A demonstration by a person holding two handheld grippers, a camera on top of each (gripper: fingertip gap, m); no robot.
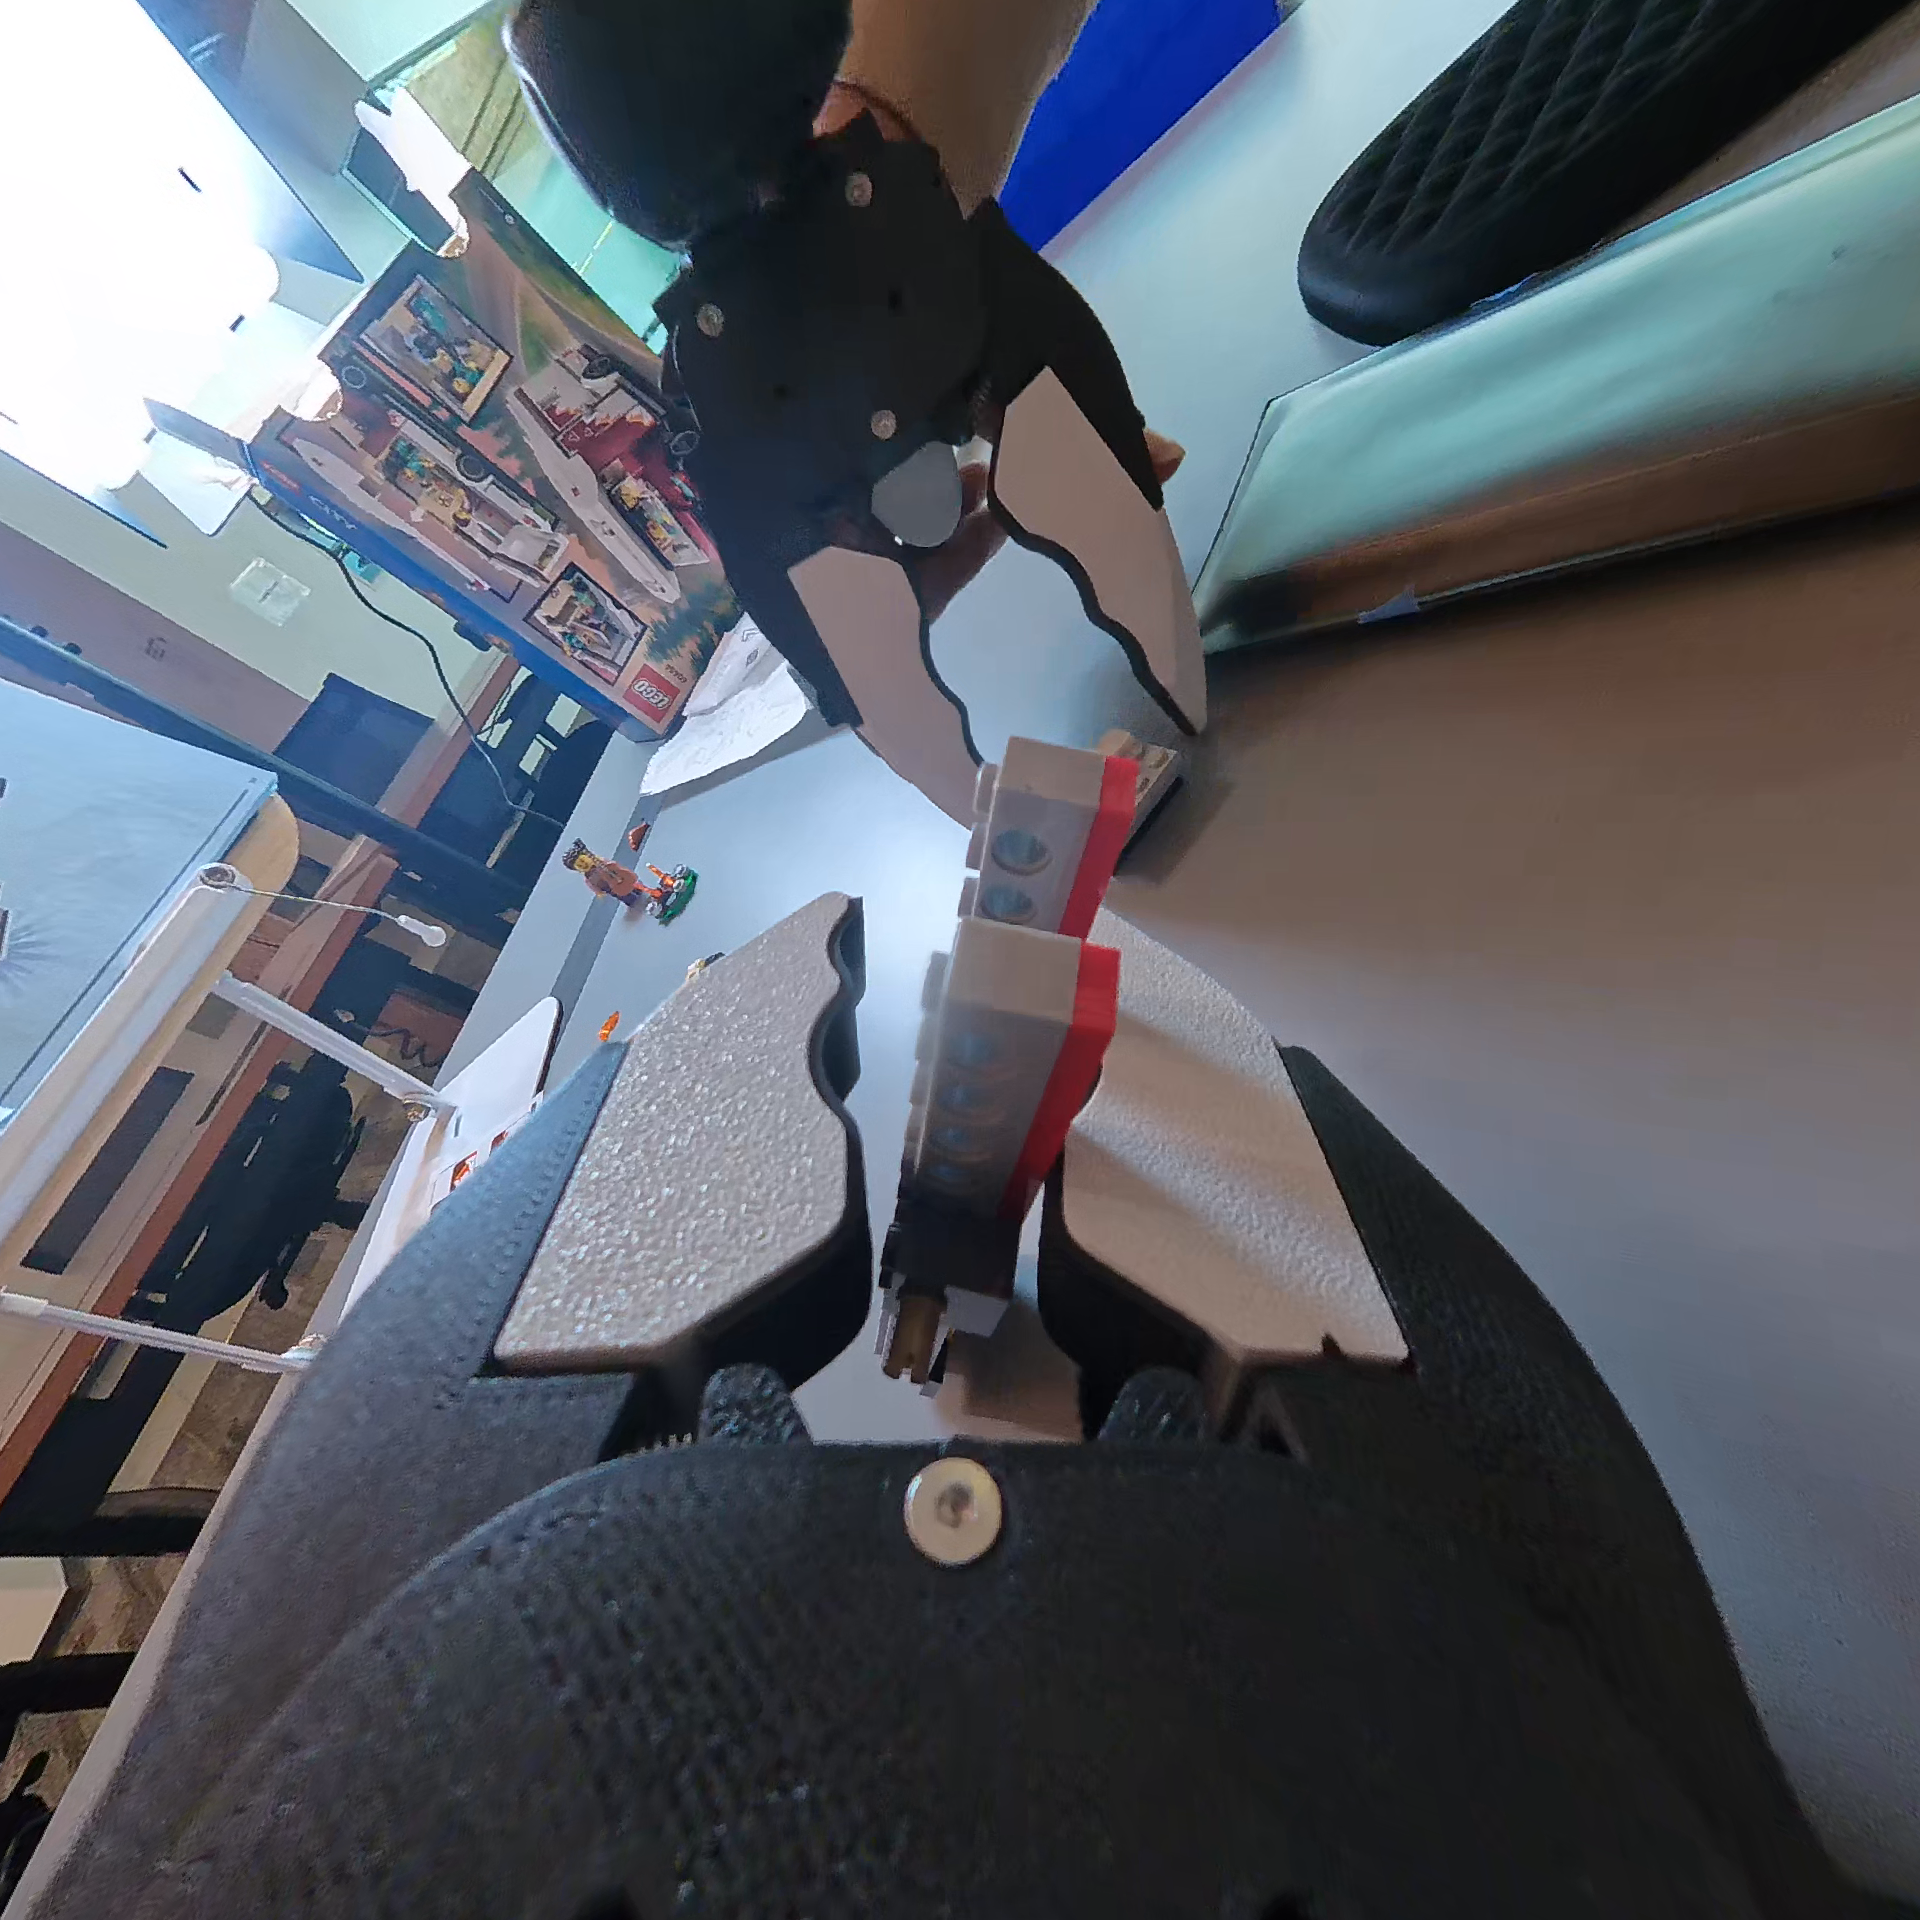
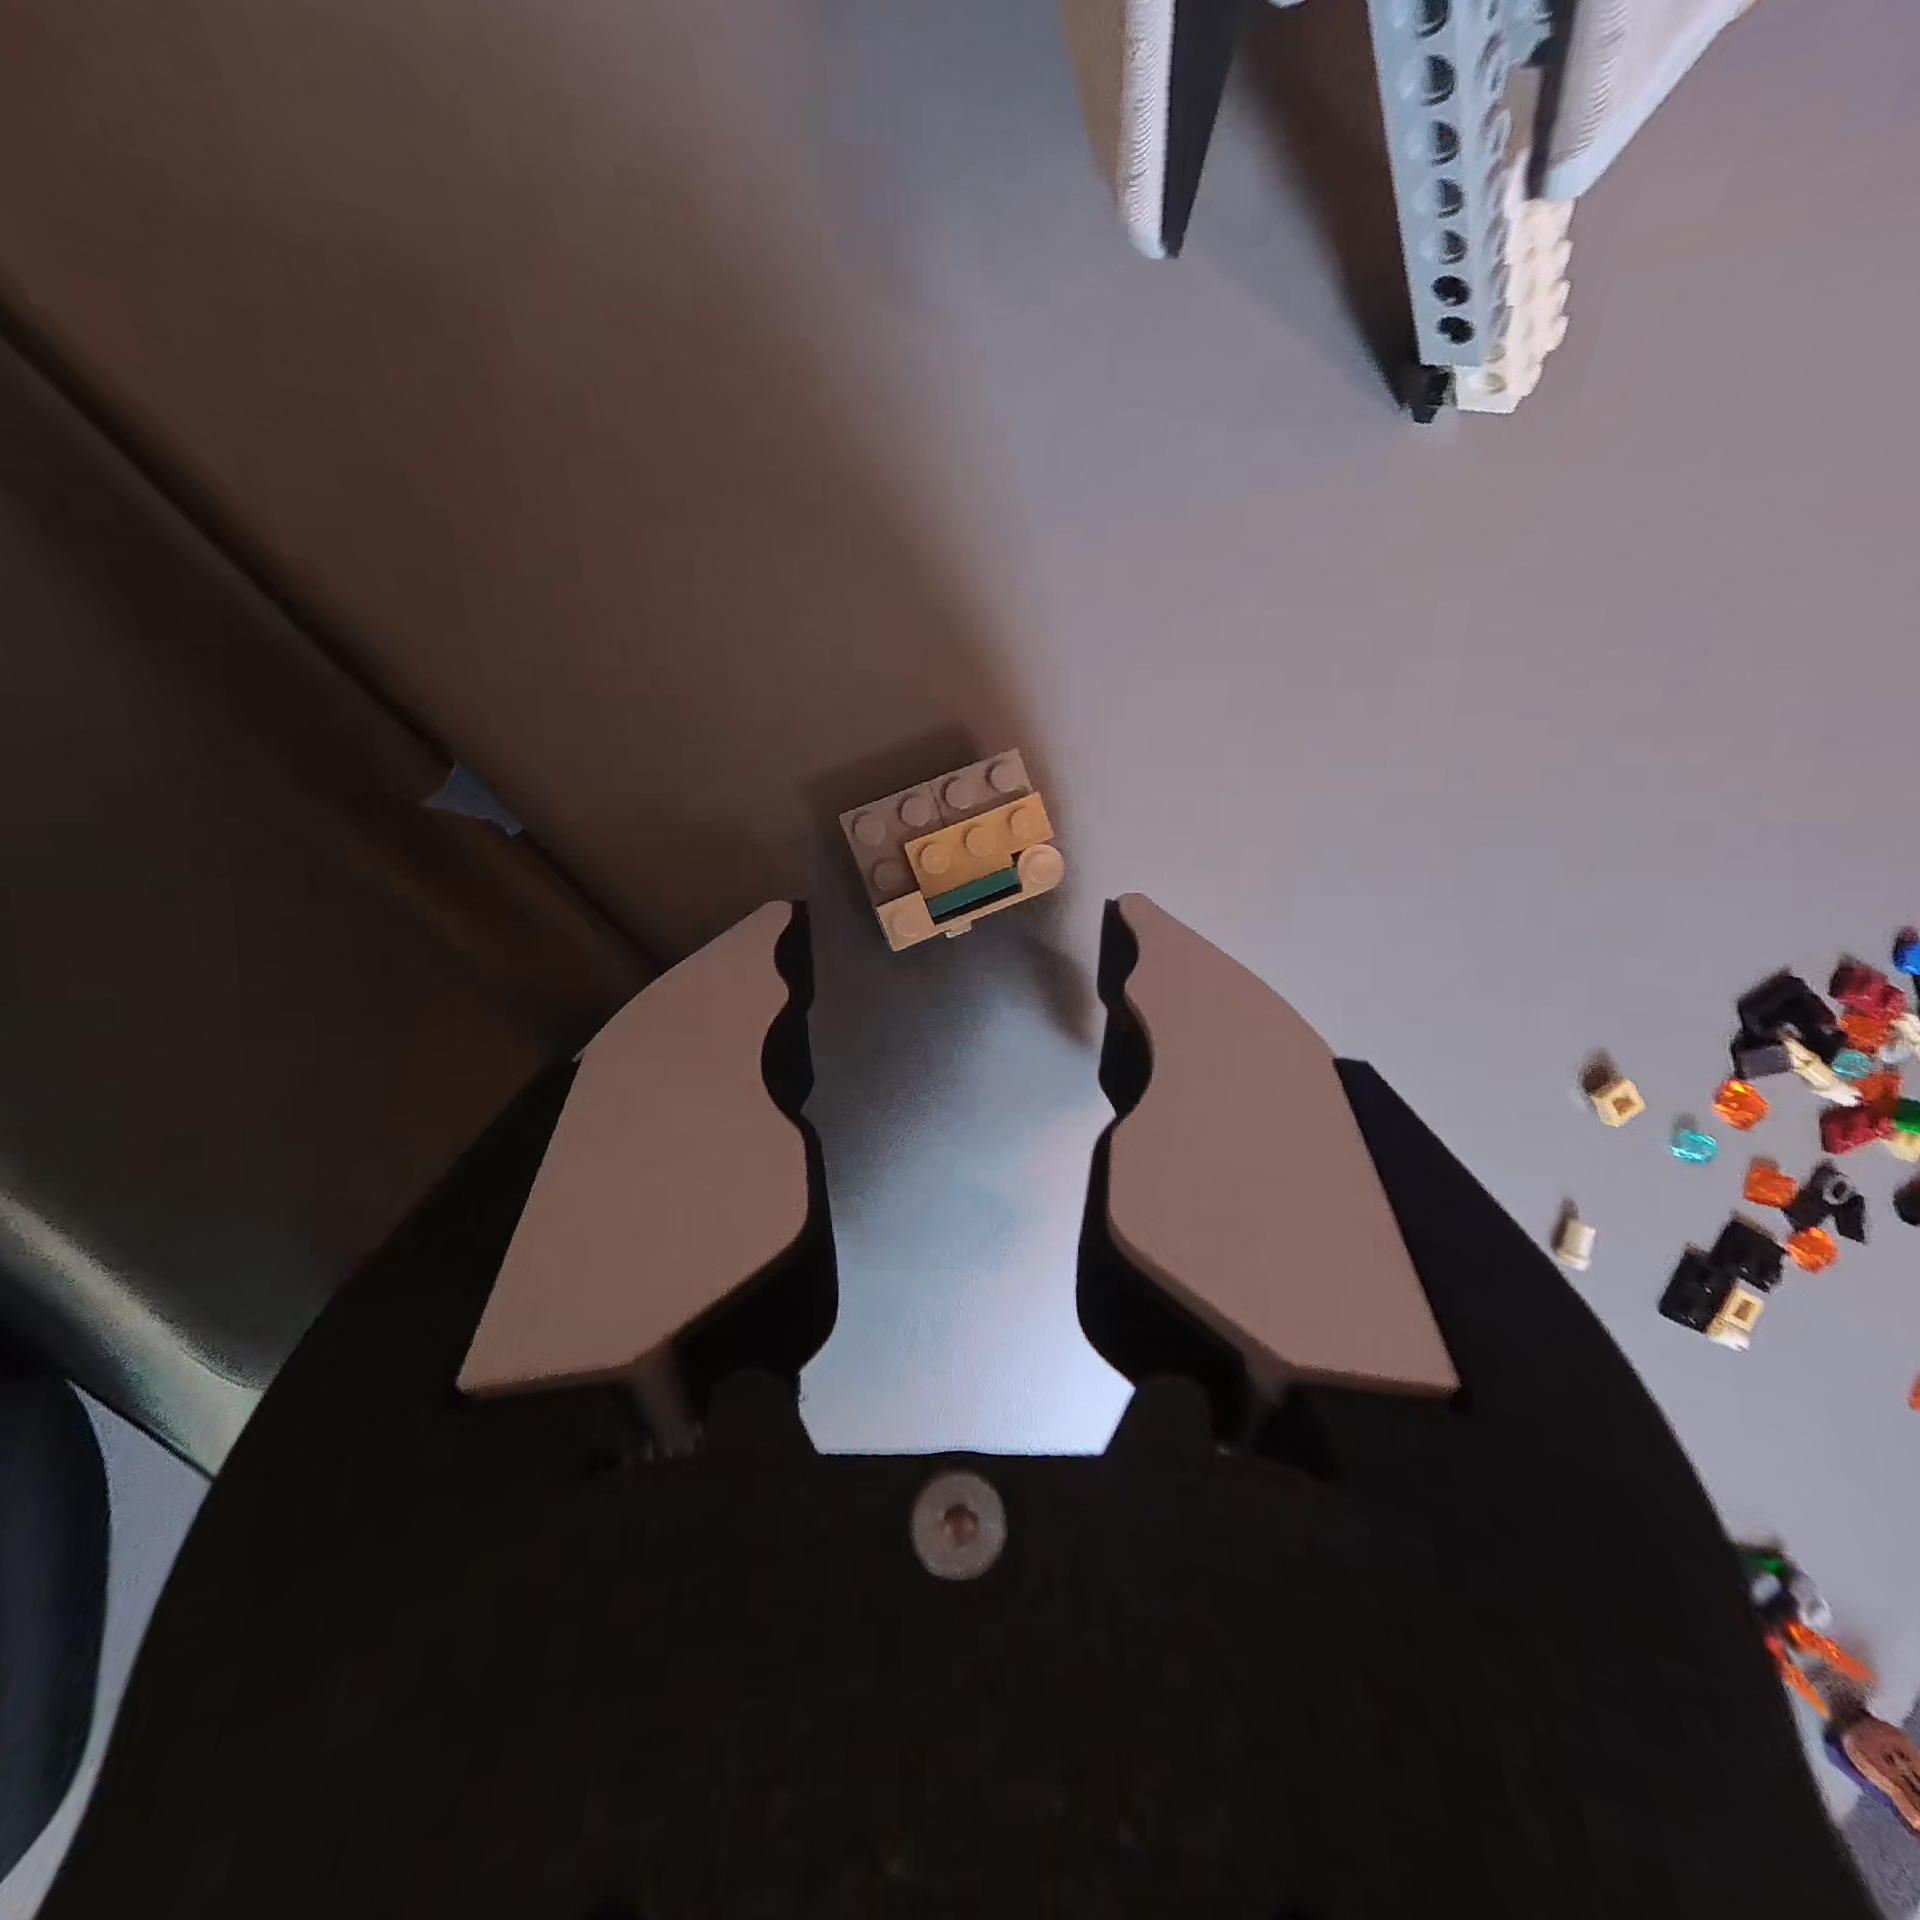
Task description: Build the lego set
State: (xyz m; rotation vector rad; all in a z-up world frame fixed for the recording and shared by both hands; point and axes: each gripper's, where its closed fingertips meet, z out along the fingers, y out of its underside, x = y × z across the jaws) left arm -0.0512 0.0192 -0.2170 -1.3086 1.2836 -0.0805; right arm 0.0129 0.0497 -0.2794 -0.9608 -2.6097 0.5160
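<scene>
Now I am clamping my left gripper (image 1: 961, 1060) on the long grey-and-red beam assembly (image 1: 1023, 1023), holding it above the grey table (image 1: 1507, 935). My right gripper (image 2: 956, 925) is hovering, fingers apart, just near of the small tan-and-grey block (image 2: 951, 847) lying on the table.

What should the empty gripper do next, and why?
Probably ease the right gripper forward and down so its fingers straddle the small tan and grey brick piece, then close. The fingers are open and empty, and the piece lies on the table just past their tips. The left gripper already holds the long grey and red assembly.
</scene>
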